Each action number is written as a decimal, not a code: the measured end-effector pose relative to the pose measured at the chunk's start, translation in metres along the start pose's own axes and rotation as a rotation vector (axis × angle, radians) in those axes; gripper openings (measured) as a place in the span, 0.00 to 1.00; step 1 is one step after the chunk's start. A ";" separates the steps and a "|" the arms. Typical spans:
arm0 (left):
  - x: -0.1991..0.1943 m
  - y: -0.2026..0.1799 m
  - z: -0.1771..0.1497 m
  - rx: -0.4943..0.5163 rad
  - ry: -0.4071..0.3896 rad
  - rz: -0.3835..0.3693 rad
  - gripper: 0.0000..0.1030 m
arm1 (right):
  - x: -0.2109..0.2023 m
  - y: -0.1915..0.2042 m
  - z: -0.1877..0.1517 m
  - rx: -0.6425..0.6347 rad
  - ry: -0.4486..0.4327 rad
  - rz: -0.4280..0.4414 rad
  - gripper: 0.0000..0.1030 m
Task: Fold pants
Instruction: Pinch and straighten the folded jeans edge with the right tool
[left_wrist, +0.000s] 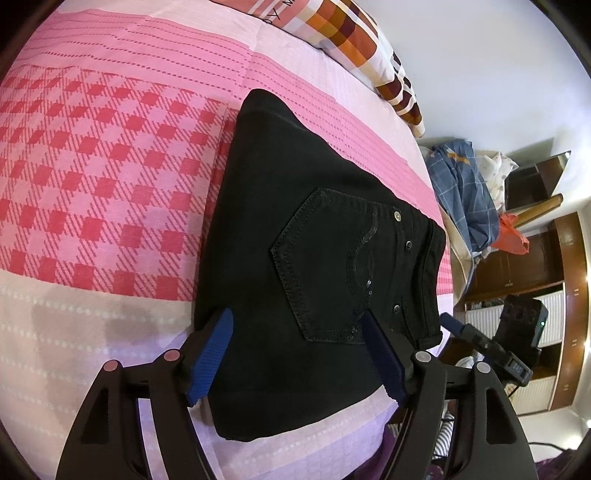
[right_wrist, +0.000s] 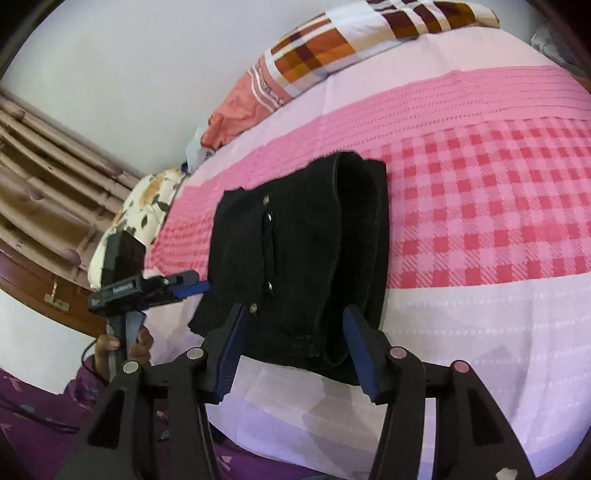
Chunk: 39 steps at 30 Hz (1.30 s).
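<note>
Black pants (left_wrist: 314, 240) lie folded in a compact stack on the pink bedspread (left_wrist: 110, 166), back pocket and rivets facing up. My left gripper (left_wrist: 297, 325) is open, its blue fingers (left_wrist: 212, 354) spread over the stack's near edge and holding nothing. In the right wrist view the folded pants (right_wrist: 295, 258) show their layered side. My right gripper (right_wrist: 293, 321) is open just in front of them, empty. The left gripper also shows in the right wrist view (right_wrist: 195, 284), and the right gripper in the left wrist view (left_wrist: 458, 326).
Checked pillows (left_wrist: 354, 40) lie at the head of the bed. A pile of clothes (left_wrist: 461, 192) and wooden shelves (left_wrist: 535, 295) stand beside the bed. A floral pillow (right_wrist: 144, 206) and curtains (right_wrist: 48, 184) are on the other side.
</note>
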<state>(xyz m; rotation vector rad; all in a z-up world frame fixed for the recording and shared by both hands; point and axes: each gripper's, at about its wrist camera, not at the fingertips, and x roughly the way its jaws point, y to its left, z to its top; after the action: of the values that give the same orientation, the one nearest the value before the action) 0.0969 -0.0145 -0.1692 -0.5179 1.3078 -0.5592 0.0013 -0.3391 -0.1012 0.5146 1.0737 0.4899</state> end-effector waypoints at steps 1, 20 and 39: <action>0.000 0.000 0.000 0.000 0.001 0.000 0.71 | 0.002 0.003 -0.002 -0.015 0.003 0.015 0.50; 0.006 -0.004 0.002 0.000 0.020 0.002 0.76 | 0.011 0.018 -0.006 -0.141 0.091 -0.058 0.10; 0.009 -0.015 -0.004 0.079 -0.019 0.052 0.78 | 0.007 -0.036 -0.010 0.144 0.041 0.091 0.20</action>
<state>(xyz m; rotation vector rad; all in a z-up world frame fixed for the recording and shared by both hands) 0.0933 -0.0316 -0.1671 -0.4219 1.2724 -0.5592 -0.0001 -0.3611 -0.1316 0.6852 1.1341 0.5064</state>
